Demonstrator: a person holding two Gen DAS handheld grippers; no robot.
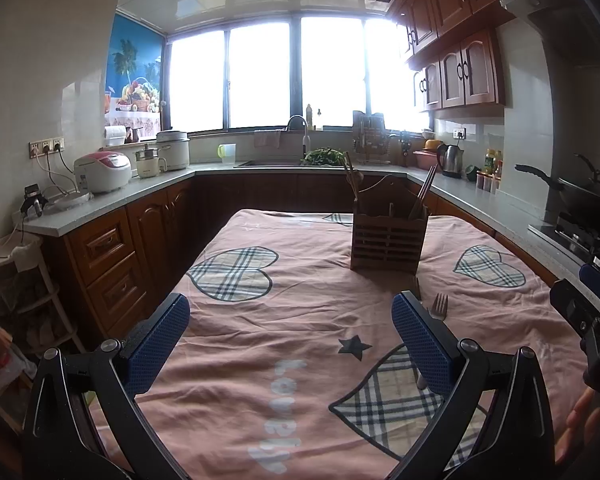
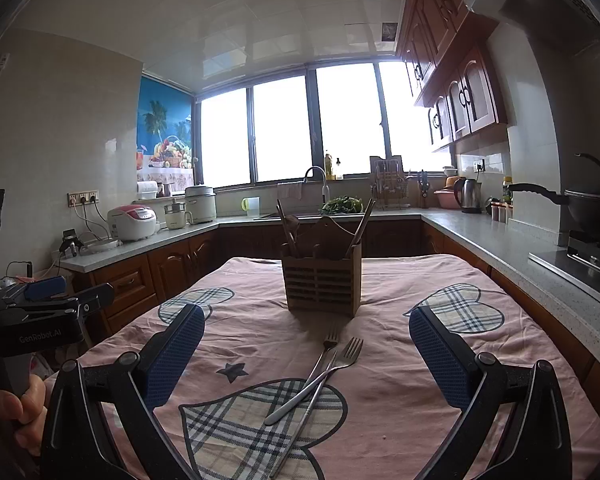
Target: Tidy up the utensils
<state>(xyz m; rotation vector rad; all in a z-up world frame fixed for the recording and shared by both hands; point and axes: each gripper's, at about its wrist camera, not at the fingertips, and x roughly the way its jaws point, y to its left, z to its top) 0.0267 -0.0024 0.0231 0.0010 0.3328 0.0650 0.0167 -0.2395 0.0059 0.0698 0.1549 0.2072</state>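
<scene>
Right claw (image 2: 306,354) is spread wide and empty above two crossed forks (image 2: 320,376) on the table (image 2: 400,420); left claw (image 1: 290,336) is also wide open, holding nothing. Risk: handles overlap, so pinching one likely drags or flips the other, and thin steel on wrinkled cloth can slip out. Wooden holder (image 2: 322,286) stands just beyond the tines, with chopsticks (image 2: 362,222) leaning out, easy to snag. Open cloth on both sides; table edges lie well apart from the forks.

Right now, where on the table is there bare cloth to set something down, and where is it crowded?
Free: the cloth left of the wooden holder and to its right, around the plaid hearts. Crowded: the middle strip in front of the holder, where two forks lie crossed, between the right gripper fingers.
</scene>
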